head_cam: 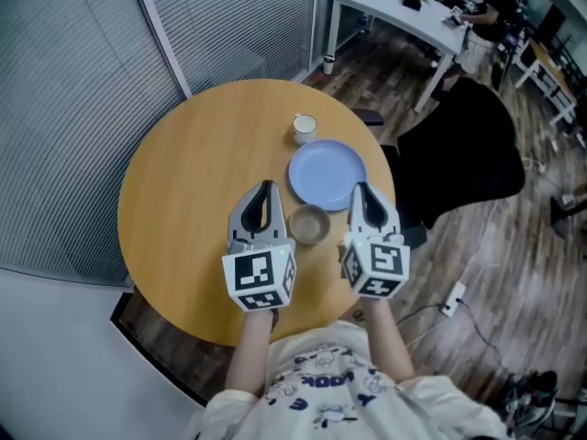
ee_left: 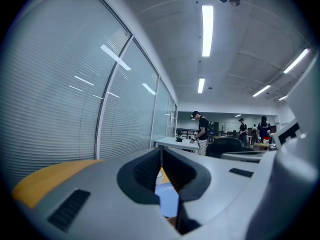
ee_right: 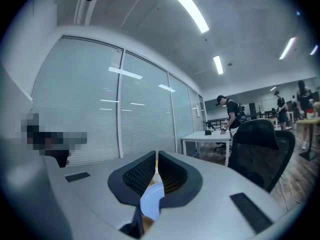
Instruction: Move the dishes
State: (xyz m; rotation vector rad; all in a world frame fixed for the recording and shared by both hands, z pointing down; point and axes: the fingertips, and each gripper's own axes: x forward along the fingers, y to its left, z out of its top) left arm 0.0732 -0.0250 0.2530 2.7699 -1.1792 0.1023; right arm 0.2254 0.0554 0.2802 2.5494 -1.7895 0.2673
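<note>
Three dishes on round counter [head_cam: 183, 191]: cup [head_cam: 304, 127], blue plate [head_cam: 327, 173], brown bowl [head_cam: 309, 225] between both tongs. Left tongs [head_cam: 267, 187], right tongs [head_cam: 359, 190]: closed tip to tip, empty. Step, apparently: pre-grasp. Next move calls for opening and straddling a rim.

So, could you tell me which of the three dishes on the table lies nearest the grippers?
The small brownish bowl, which sits between the left gripper and right gripper; the blue plate lies beyond it and the white cup farther still.

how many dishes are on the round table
3: a white cup farthest away, a blue plate in the middle, a small bowl closest. None look hidden.
</note>
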